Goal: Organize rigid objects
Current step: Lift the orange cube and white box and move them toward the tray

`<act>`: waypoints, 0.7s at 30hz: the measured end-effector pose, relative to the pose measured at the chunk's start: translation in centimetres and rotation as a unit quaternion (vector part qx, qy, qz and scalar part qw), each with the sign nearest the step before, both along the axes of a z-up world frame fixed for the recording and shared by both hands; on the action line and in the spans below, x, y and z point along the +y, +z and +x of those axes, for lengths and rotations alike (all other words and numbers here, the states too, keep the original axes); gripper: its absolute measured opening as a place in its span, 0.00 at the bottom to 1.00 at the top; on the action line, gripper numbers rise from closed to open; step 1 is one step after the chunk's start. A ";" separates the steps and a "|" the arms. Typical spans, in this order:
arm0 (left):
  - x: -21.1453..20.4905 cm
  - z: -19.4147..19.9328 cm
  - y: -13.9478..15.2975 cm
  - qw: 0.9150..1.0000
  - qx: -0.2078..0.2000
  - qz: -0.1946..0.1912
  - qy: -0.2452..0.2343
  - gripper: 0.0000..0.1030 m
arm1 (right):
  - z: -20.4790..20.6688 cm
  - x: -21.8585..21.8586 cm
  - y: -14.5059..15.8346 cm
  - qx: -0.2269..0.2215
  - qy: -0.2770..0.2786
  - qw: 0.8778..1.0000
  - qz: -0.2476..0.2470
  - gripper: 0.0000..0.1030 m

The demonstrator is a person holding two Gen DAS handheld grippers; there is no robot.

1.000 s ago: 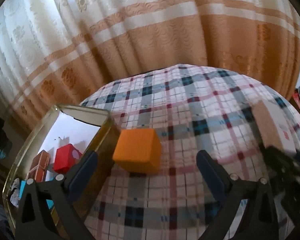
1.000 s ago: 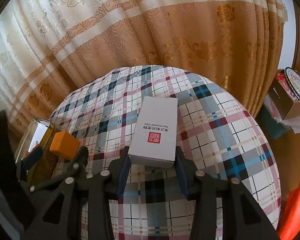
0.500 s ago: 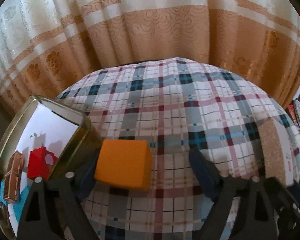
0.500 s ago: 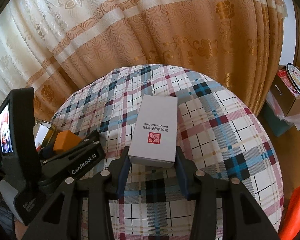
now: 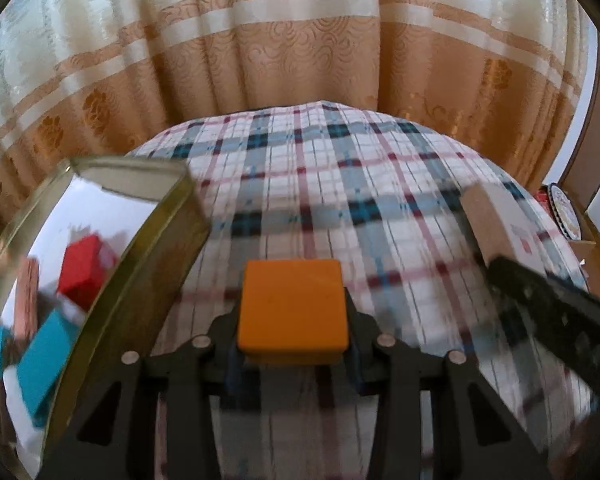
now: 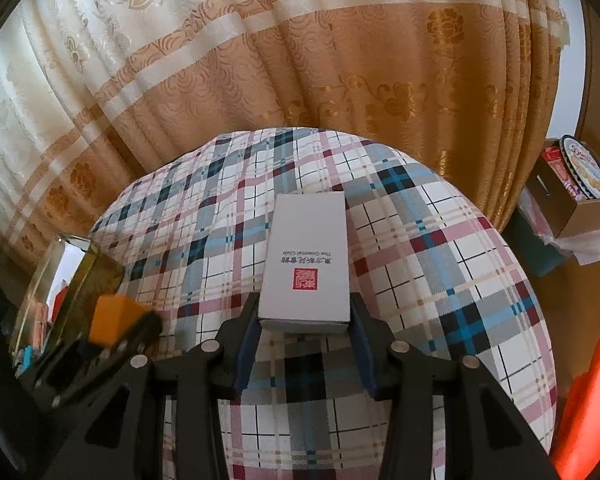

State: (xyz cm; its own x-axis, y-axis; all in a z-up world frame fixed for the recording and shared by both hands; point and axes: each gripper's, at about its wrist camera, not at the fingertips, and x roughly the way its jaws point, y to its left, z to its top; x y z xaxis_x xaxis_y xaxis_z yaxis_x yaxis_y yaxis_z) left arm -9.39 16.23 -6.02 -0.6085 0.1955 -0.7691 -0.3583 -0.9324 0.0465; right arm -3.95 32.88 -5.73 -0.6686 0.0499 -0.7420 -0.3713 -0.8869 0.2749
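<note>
The left gripper [image 5: 293, 354] is closed on the orange block [image 5: 293, 312], holding it just beside the gold-rimmed tin [image 5: 156, 248] (red and blue boxes lie inside). The right gripper [image 6: 304, 354] clamps the near end of the white box [image 6: 306, 264], which lies flat on the plaid tabletop [image 6: 440, 280] before the curtain [image 6: 300, 60].

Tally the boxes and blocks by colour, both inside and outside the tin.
Orange block: 1
White box: 1
Red block: 1
Teal blocks: 2
Brown block: 1
Total: 6; the tin view is blurred, more may hide.
</note>
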 end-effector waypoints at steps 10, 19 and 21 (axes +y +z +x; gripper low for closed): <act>-4.1 4.0 0.4 0.998 -0.023 0.049 -0.023 0.39 | 2.1 -1.8 0.0 0.003 -0.005 1.000 0.001 0.44; -5.7 4.5 0.1 0.998 -0.042 0.046 -0.006 0.39 | 2.8 -3.6 0.0 0.004 0.005 1.000 0.007 0.44; -5.1 4.9 -0.1 0.999 -0.034 0.022 -0.006 0.39 | 2.8 -3.6 0.0 0.004 0.006 1.000 0.006 0.44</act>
